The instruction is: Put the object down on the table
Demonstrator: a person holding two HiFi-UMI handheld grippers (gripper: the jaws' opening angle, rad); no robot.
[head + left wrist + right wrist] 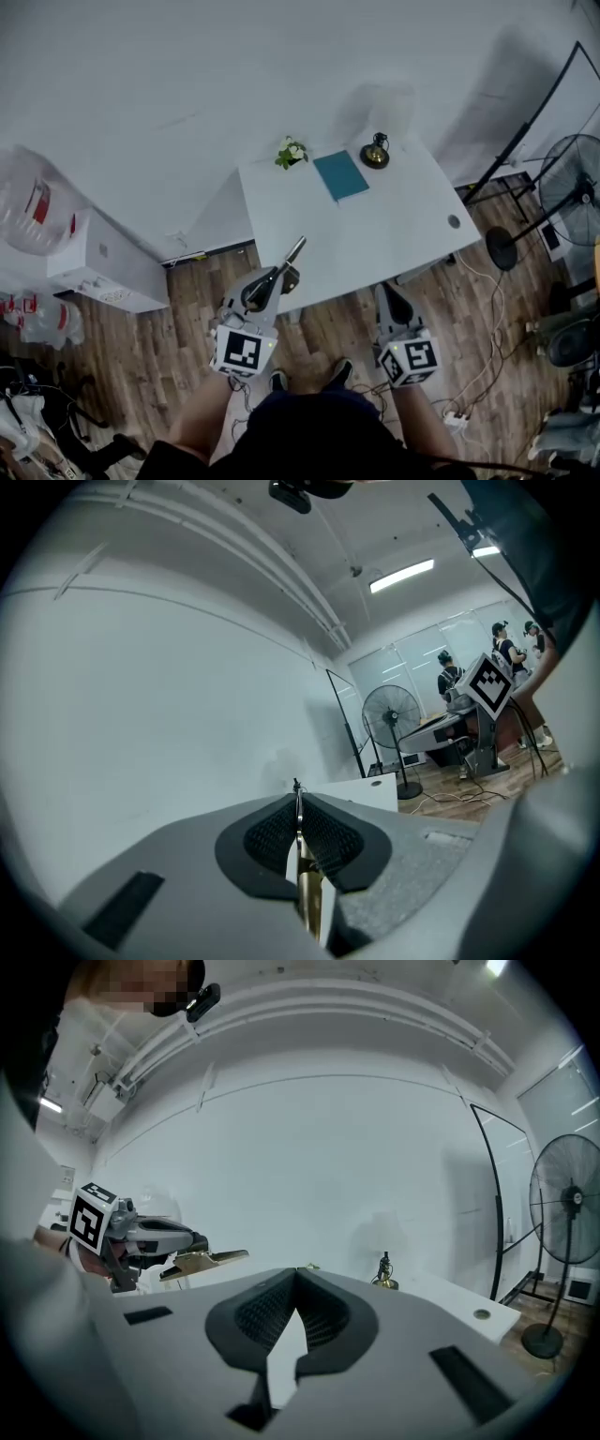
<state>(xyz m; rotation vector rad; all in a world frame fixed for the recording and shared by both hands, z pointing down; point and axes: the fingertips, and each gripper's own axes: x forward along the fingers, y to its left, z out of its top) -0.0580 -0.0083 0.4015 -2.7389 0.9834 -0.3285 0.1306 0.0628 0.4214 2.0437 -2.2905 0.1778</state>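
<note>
A flat brass-coloured metal object (293, 251) sticks out of my left gripper (281, 274), which is shut on it just above the near left corner of the white table (394, 234). In the left gripper view the object (310, 904) stands edge-on between the pads, with my left gripper (298, 799) closed around it. The right gripper view shows the object (208, 1259) pointing right from the left gripper (178, 1241). My right gripper (386, 292) hangs at the table's front edge, and in its own view the right gripper (297, 1274) is shut and empty.
At the table's far end lie a teal book (340, 175), a small flowering plant (292, 152) and a dark candle holder (375, 152). A standing fan (572, 187) is to the right and a white cabinet (103, 267) to the left. Cables and a power strip (457, 419) lie on the wooden floor.
</note>
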